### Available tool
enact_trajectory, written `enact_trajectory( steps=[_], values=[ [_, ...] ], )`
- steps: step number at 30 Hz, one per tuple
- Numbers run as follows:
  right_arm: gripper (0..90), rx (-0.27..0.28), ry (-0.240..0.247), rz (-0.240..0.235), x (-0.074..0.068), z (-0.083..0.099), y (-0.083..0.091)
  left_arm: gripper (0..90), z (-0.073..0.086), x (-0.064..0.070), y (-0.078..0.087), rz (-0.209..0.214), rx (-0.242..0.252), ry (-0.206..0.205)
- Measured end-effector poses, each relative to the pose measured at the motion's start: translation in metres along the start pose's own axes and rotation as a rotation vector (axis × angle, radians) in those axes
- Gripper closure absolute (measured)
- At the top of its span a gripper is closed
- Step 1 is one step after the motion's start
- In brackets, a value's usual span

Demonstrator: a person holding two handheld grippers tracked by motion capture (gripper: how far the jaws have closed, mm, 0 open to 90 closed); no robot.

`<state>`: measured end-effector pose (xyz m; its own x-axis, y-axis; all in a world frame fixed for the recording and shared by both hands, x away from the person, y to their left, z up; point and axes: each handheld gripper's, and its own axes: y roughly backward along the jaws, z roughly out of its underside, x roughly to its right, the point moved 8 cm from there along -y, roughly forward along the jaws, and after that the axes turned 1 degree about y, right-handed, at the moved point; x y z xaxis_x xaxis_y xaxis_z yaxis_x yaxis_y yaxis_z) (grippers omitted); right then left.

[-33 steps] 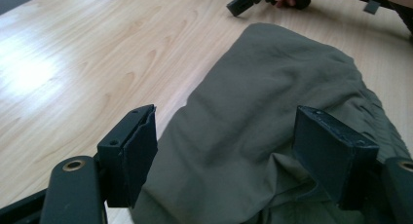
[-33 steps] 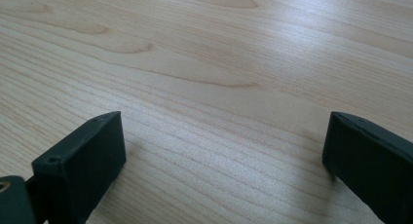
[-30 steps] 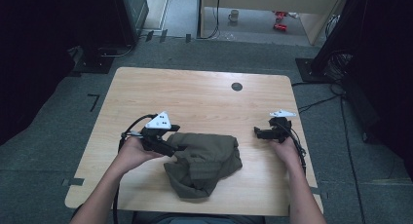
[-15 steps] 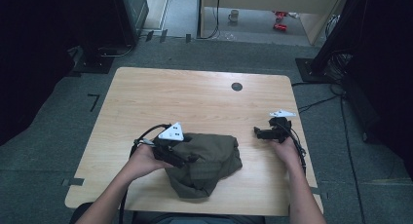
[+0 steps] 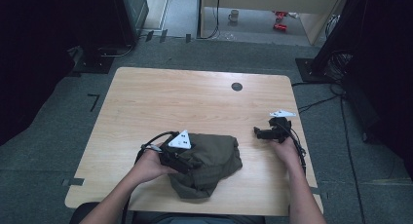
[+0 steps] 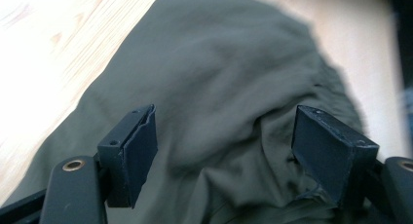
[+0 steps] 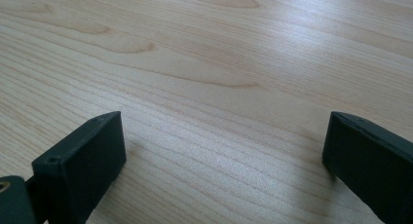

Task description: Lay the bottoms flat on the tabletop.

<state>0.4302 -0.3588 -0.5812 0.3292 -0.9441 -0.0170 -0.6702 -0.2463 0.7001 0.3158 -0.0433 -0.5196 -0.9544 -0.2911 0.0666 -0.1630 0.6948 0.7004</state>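
Note:
An olive-green crumpled garment [image 5: 210, 163] lies on the near middle of the wooden table [image 5: 195, 102]. My left gripper [image 5: 187, 161] rests on the garment's left part. In the left gripper view its jaws stand open just above the green cloth [image 6: 229, 87], with folds between them and nothing pinched. My right gripper [image 5: 258, 132] sits low over bare wood to the right of the garment, apart from it. The right gripper view has its jaws wide open over the bare tabletop [image 7: 219, 87].
A small dark round hole [image 5: 236, 86] marks the table's far right part. Cables [image 5: 321, 102] run over the floor at the right, close to the table edge. Dark equipment stands at the back left. The far half of the table is bare wood.
My left gripper has moved right from the table beside the garment onto the cloth itself. The right gripper has stayed in place.

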Motion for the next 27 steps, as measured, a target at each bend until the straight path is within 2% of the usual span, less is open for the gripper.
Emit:
enact_trajectory(
  steps=[2, 5, 8, 11, 13, 16, 19, 22, 26, 27],
  values=[
    [1.6, 0.0, 0.001, -0.001, 0.0, 0.0, 0.0, 24.7, 0.006, -0.006, -0.005, -0.015, -0.019, 0.025],
    [1.6, 0.0, 0.001, -0.001, 0.0, 0.0, 0.0, 31.0, 0.01, -0.008, -0.009, 0.01, -0.034, 0.037],
    [1.6, 0.0, 0.001, -0.001, 0.0, 0.0, 0.0, 49.8, 0.01, -0.008, -0.012, 0.031, -0.032, 0.029],
    [1.6, 0.0, 0.0, 0.0, 0.0, 0.0, 0.0, 70.5, 0.01, -0.01, -0.014, 0.018, -0.056, 0.03],
    [1.6, 0.0, 0.0, 0.0, 0.0, 0.0, 0.0, 79.8, 0.01, -0.009, -0.015, 0.023, -0.064, 0.037],
    [1.6, 0.0, 0.0, 0.0, 0.0, 0.0, 0.0, 88.4, 0.007, -0.007, -0.013, 0.007, -0.072, 0.013],
    [1.6, 0.0, 0.0, 0.0, 0.0, 0.0, 0.0, 90.0, 0.003, -0.007, -0.009, 0.002, -0.07, 0.021],
    [1.6, 0.0, 0.0, -0.001, -0.001, 0.0, 0.0, 90.0, -0.004, -0.007, 0.0, 0.005, -0.046, 0.043],
    [1.6, 0.0, 0.001, -0.001, 0.0, 0.0, 0.0, 90.0, -0.023, -0.009, 0.02, 0.027, 0.036, 0.079],
    [1.6, 0.0, -0.001, -0.001, -0.001, 0.0, 0.0, 90.0, -0.028, -0.011, 0.024, 0.022, 0.055, 0.079]
  ],
)
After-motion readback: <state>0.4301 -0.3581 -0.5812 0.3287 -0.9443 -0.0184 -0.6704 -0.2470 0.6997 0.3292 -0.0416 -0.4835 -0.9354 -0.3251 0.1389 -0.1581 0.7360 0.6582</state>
